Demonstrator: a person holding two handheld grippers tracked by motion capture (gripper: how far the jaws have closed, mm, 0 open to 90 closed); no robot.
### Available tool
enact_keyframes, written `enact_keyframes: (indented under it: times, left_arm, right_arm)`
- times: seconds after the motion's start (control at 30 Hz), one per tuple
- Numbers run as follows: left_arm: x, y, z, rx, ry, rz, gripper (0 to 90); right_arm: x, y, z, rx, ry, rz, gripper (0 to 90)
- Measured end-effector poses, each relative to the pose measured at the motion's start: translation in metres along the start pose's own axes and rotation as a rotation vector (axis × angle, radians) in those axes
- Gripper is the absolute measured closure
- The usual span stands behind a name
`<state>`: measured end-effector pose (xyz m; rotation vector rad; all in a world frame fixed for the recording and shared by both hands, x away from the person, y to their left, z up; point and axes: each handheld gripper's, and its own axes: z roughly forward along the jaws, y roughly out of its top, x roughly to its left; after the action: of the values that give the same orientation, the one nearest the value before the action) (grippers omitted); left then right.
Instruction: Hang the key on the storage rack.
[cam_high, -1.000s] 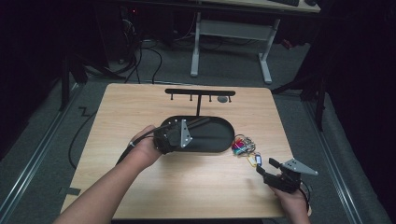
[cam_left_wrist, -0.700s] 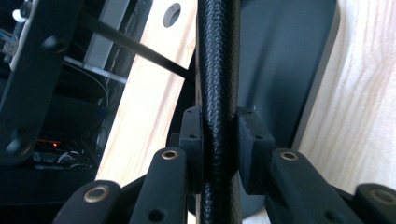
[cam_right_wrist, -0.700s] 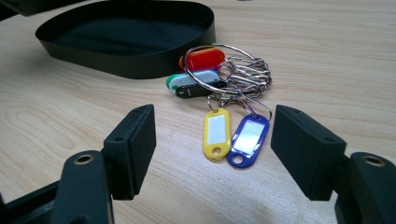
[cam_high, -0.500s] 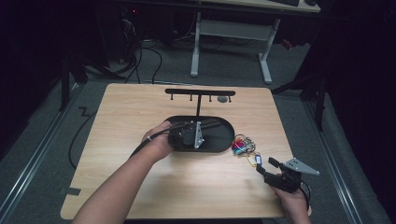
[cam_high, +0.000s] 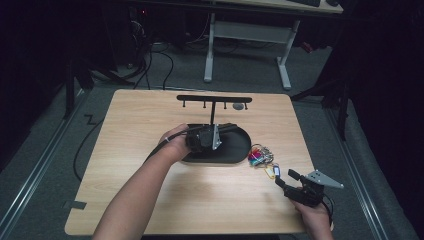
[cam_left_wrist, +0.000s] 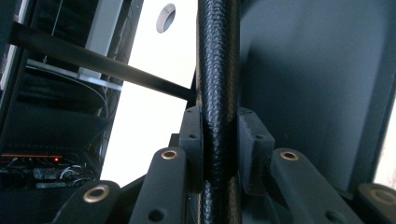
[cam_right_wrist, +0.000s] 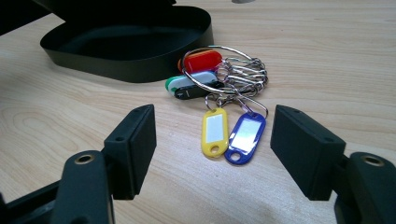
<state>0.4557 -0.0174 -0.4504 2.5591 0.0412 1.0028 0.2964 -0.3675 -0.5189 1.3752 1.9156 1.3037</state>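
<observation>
My left gripper (cam_high: 216, 132) hangs low over the black oval tray (cam_high: 239, 152), just in front of the rack's pole (cam_high: 212, 114). In the left gripper view its jaws (cam_left_wrist: 219, 140) are shut on a thick black cord (cam_left_wrist: 218, 84) with a woven surface that runs straight up between the pads. My right gripper (cam_high: 285, 177) rests near the table's front right, open. In the right gripper view a bunch of key tags (cam_right_wrist: 219, 84) on metal rings lies ahead of the gripper (cam_right_wrist: 215, 144), with the yellow tag (cam_right_wrist: 214, 133) and blue tag (cam_right_wrist: 243, 137) nearest, untouched.
A black T-shaped rack (cam_high: 214, 98) with small hooks rises from the back of the tray. A grey disc (cam_high: 239, 106) lies on the wood behind it. A black cable (cam_high: 157, 150) trails left past the forearm. Bare tabletop (cam_high: 125, 150) lies left of and in front of the tray.
The left hand has carried its gripper rightward and lower over the tray, up to the rack's pole. The right gripper, key tags and rack have stayed put.
</observation>
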Motion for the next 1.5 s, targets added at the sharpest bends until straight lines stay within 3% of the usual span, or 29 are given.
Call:
enact_keyframes:
  times: [0.3, 0.47, 0.63, 0.87, 1.3, 1.5]
  left_arm:
    - [0.0, -0.003, 0.012, 0.016, -0.006, 0.029, 74.6]
    - [-0.007, -0.004, 0.015, 0.03, -0.025, 0.071, 74.1]
    - [-0.014, -0.003, 0.017, 0.041, -0.071, 0.074, 72.3]
    - [-0.02, -0.006, 0.02, 0.047, -0.129, 0.001, 62.9]
    - [-0.02, -0.009, 0.015, 0.051, -0.159, -0.046, 56.2]
    - [-0.018, -0.01, 0.008, 0.008, -0.164, -0.131, 55.9]
  right_arm:
    - [0.0, -0.001, 0.0, 0.004, 0.007, -0.003, 32.3]
    - [0.002, -0.001, 0.001, 0.002, 0.014, -0.008, 32.3]
    - [0.003, -0.001, 0.001, 0.007, 0.017, -0.013, 32.3]
    - [0.003, -0.001, 0.003, 0.015, 0.017, -0.022, 32.4]
    - [0.005, -0.001, 0.004, 0.021, 0.017, -0.033, 32.4]
    - [0.004, -0.001, 0.005, 0.021, 0.013, -0.033, 32.5]
